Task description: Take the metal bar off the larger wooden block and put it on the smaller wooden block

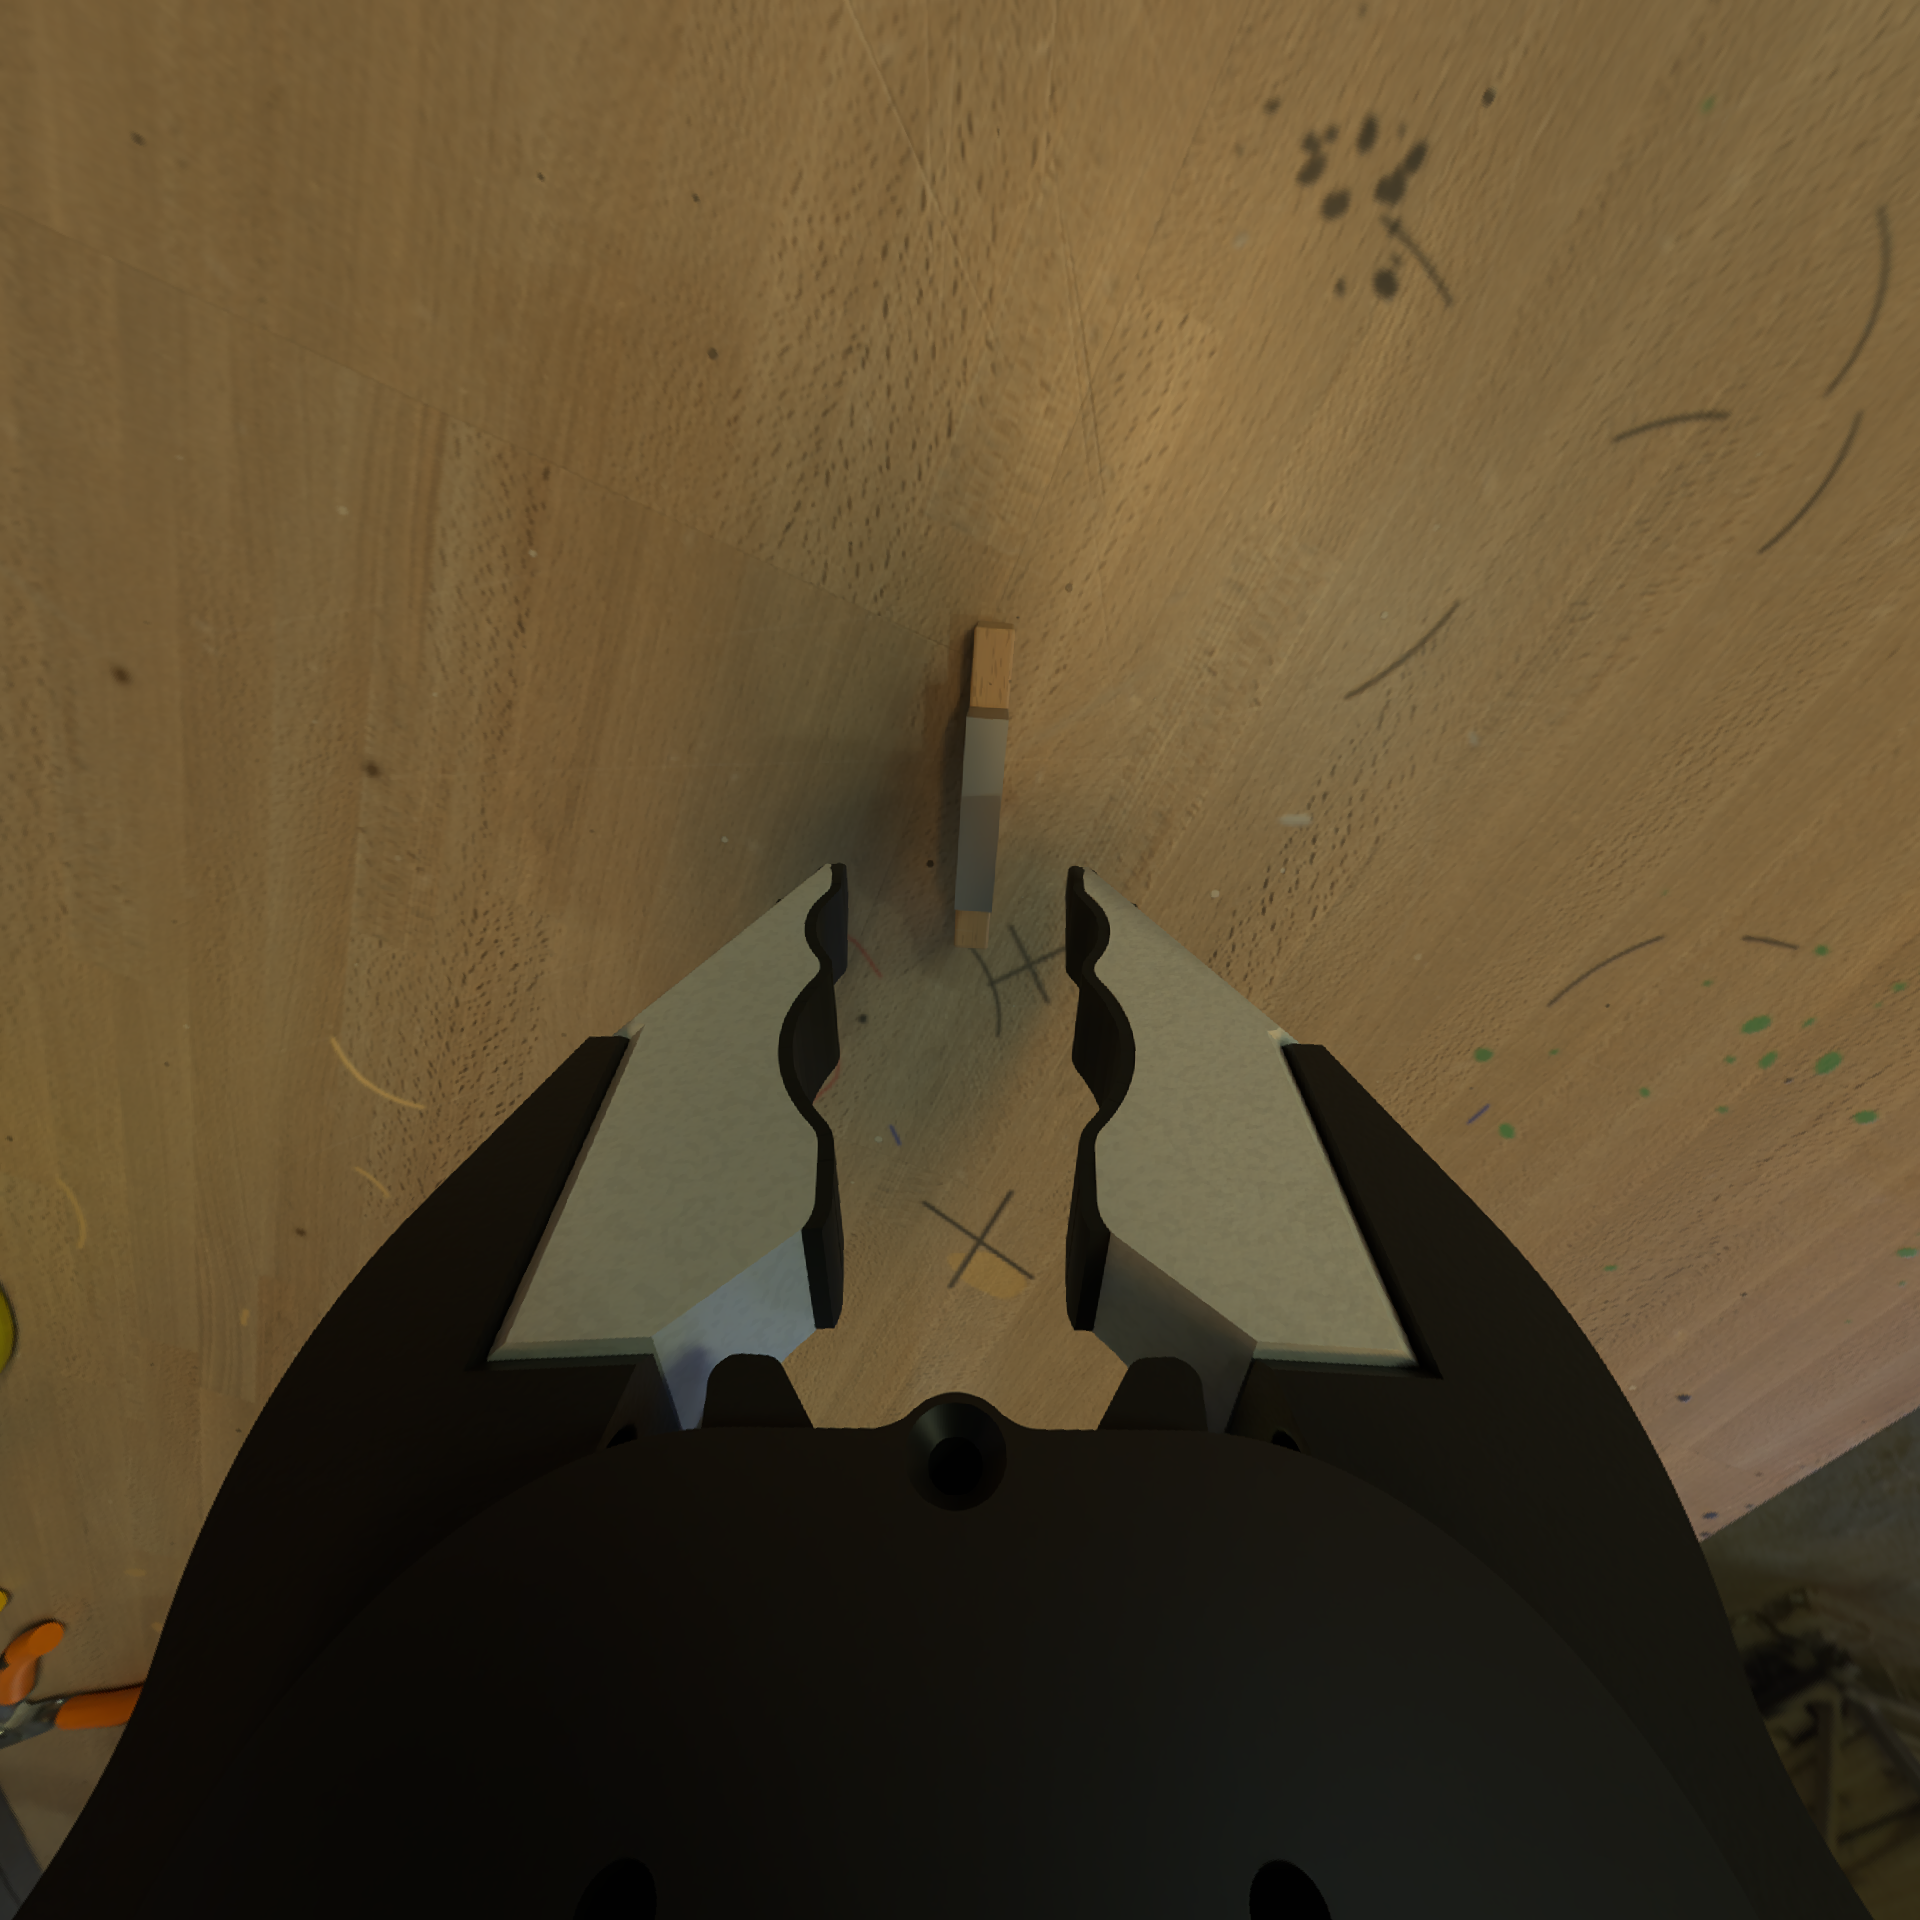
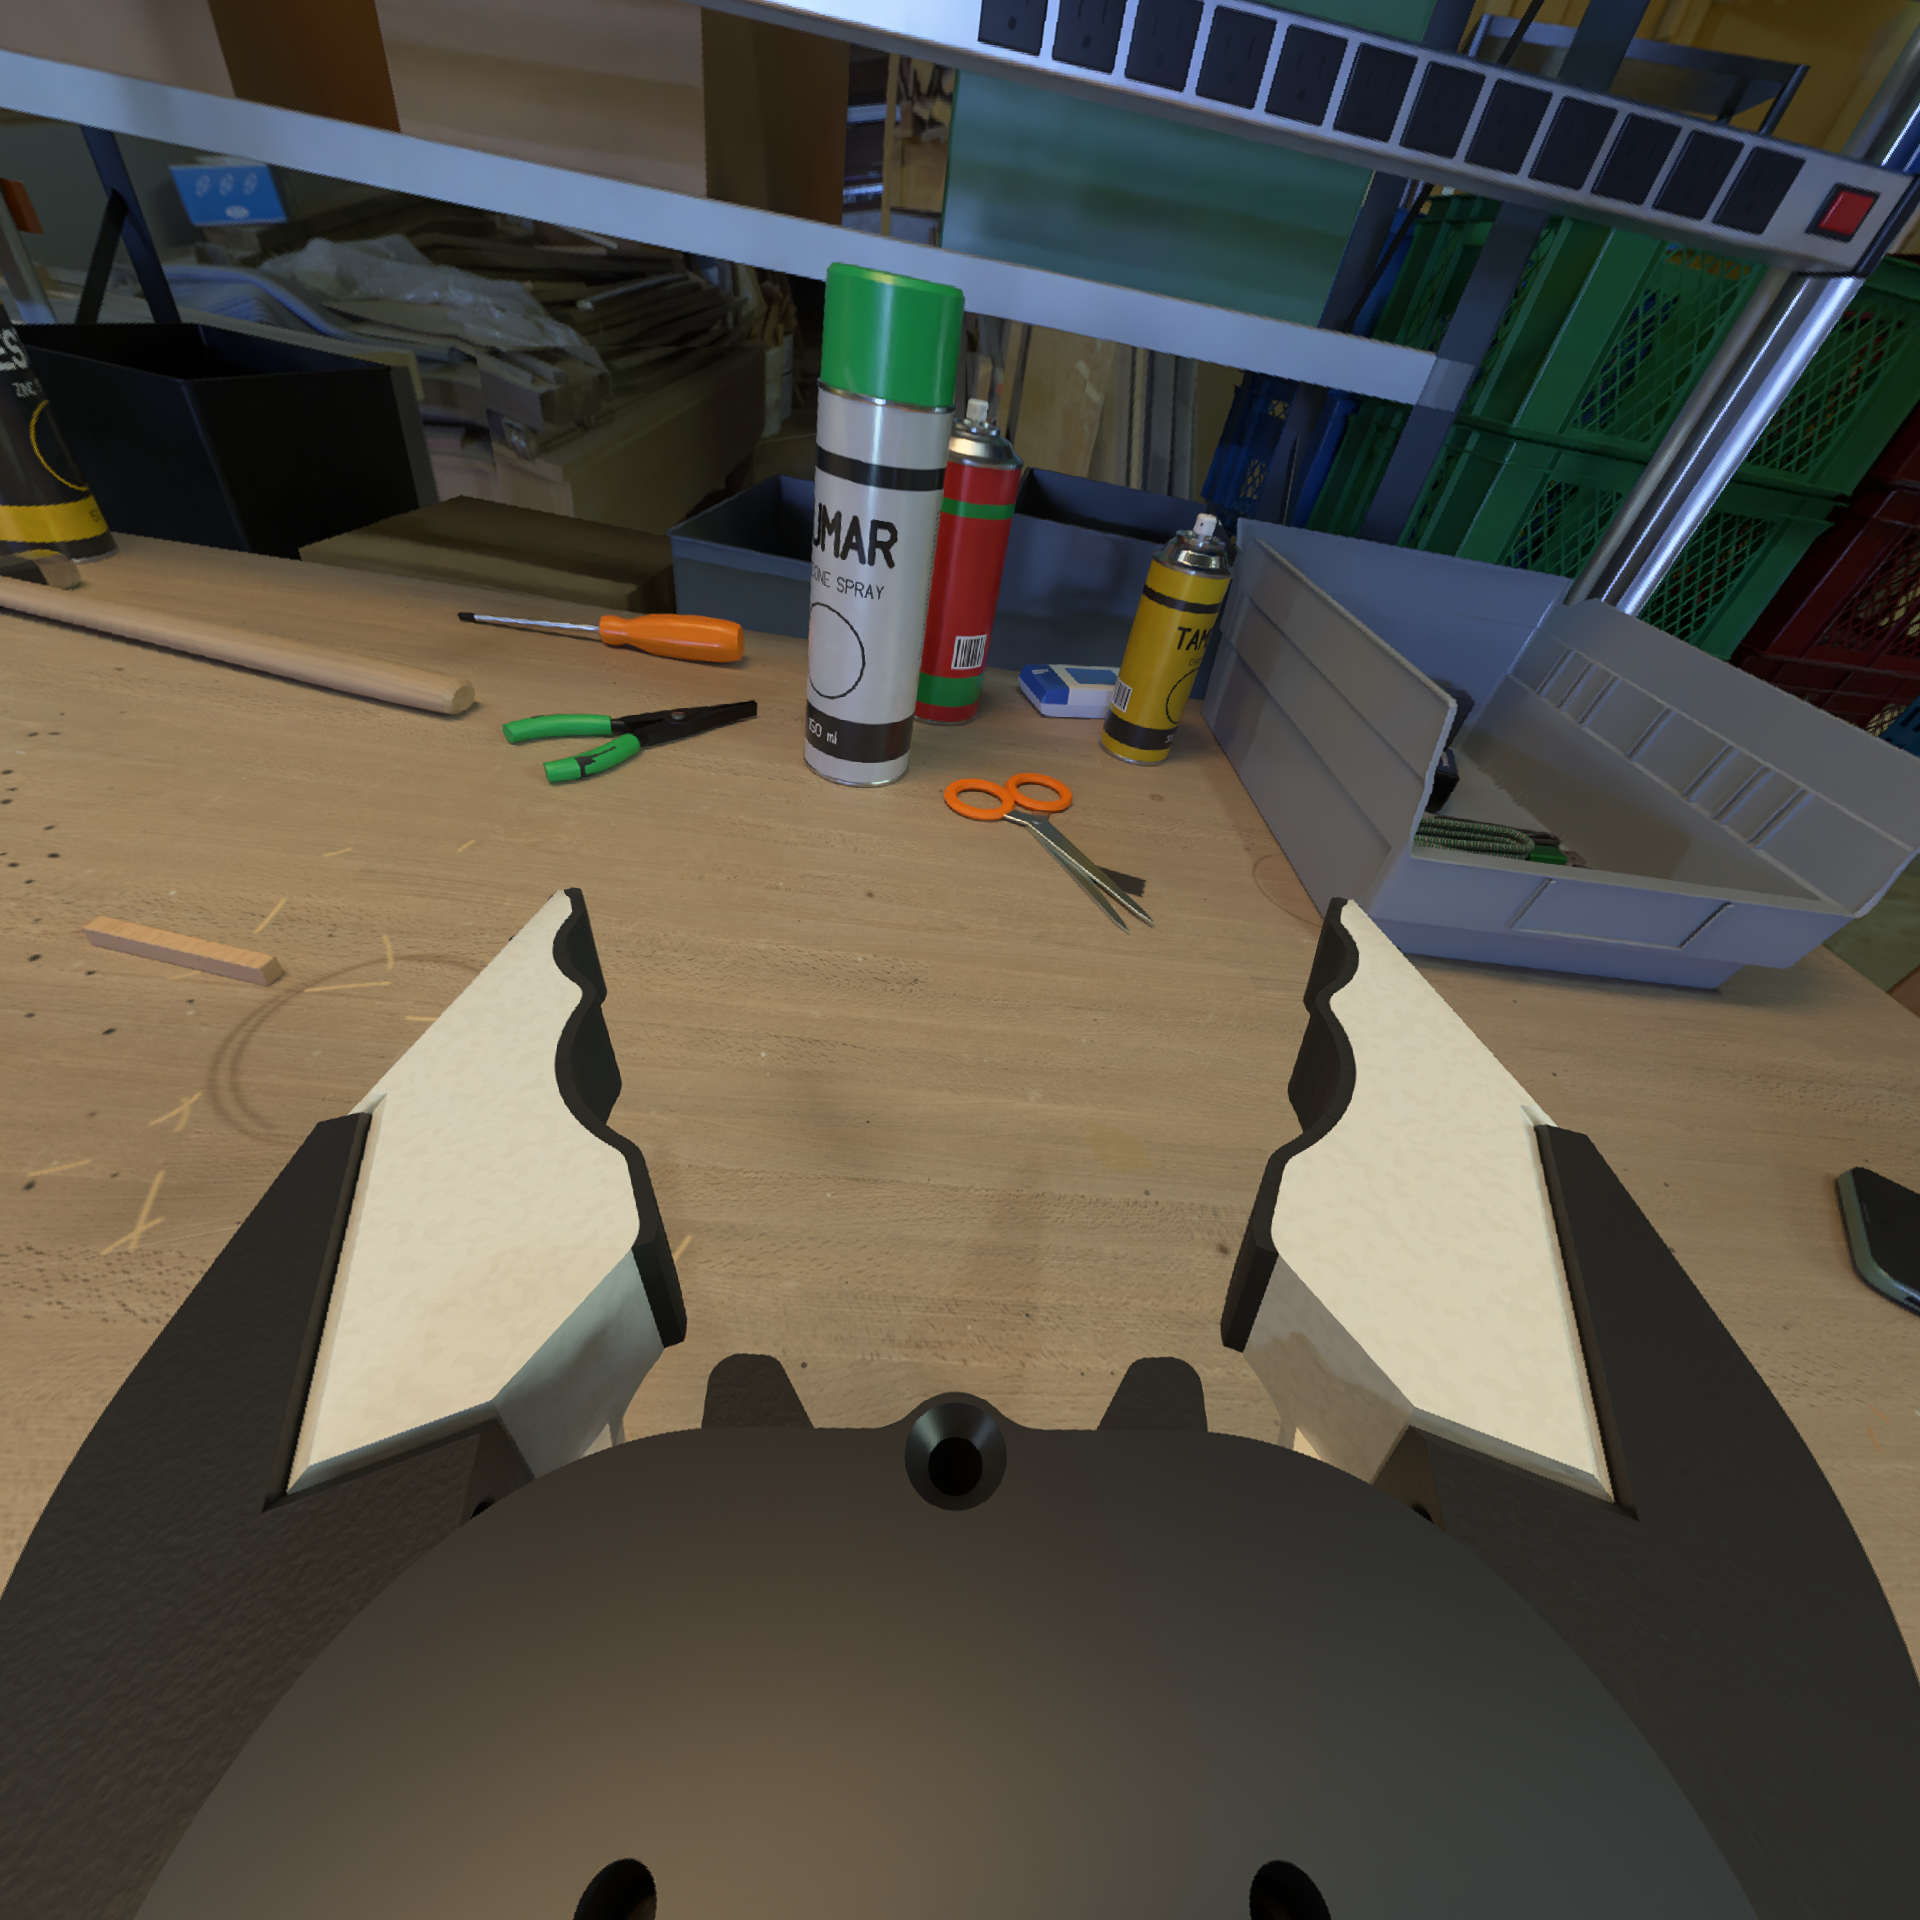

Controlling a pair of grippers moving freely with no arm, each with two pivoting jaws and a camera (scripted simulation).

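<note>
Steel is what the left gripper (image 1: 956,894) is looking down on: the metal bar (image 1: 983,821), a slim grey strip, is lying along the top of a wooden block (image 1: 992,665) whose pale ends are showing past it at twelve and six o'clock. Gripper fingers are standing apart, holding nothing, with the bar's near end sitting just beyond the tips at twelve o'clock. I am guessing the bar is stiff, smooth and fairly heavy for its size, so it could slide in the pads; taking it across its narrow width near the middle looks the safest way to stop it tipping. Over in the right wrist view, the right gripper (image 2: 956,904) is hanging wide open and empty above the workbench (image 2: 935,1039), and a bare wooden block (image 2: 183,950) is lying flat at about ten o'clock from it, well apart. Whether that one is the smaller block I cannot tell for certain.
</note>
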